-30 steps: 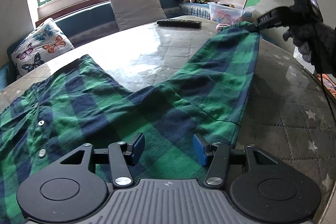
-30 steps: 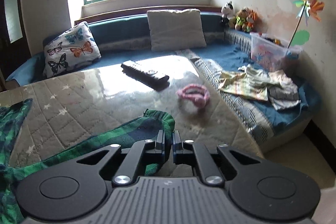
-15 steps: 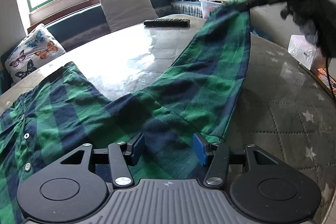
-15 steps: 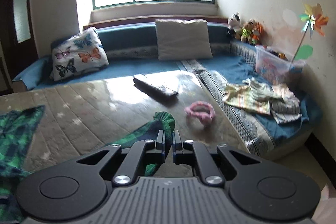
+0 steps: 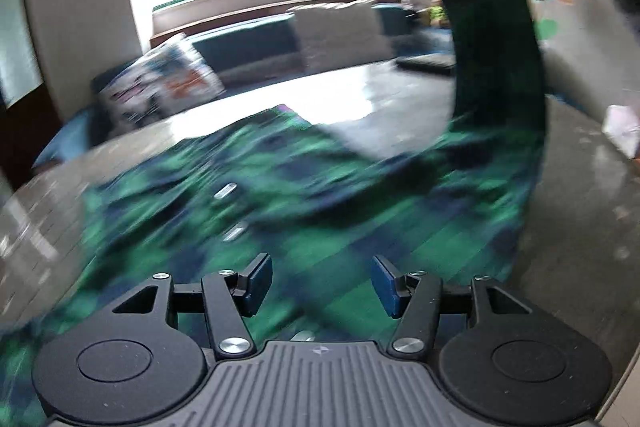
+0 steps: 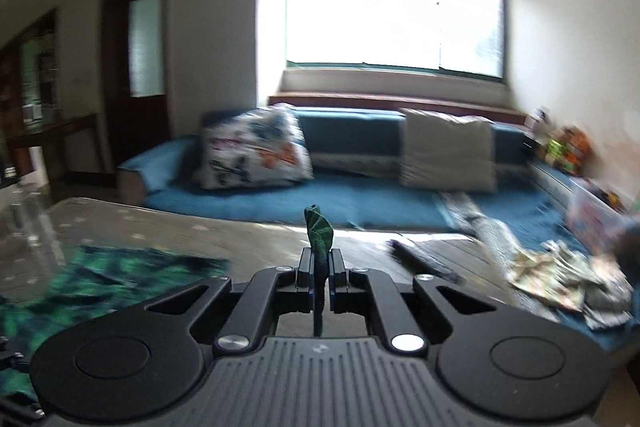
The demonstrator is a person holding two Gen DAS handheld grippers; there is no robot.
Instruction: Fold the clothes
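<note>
The shirt (image 5: 360,211) has a plaid pattern in green and dark navy. The surface (image 5: 576,227) is grey with small white stars. The sofa (image 6: 360,203) is blue; 1 pillow (image 6: 252,151) is white with coloured butterflies, 1 cushion (image 6: 448,151) is plain beige.

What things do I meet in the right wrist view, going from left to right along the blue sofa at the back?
Butterfly cushion → plain grey cushion → stuffed toys in the corner → loose pile of clothes at the right edge.
</note>
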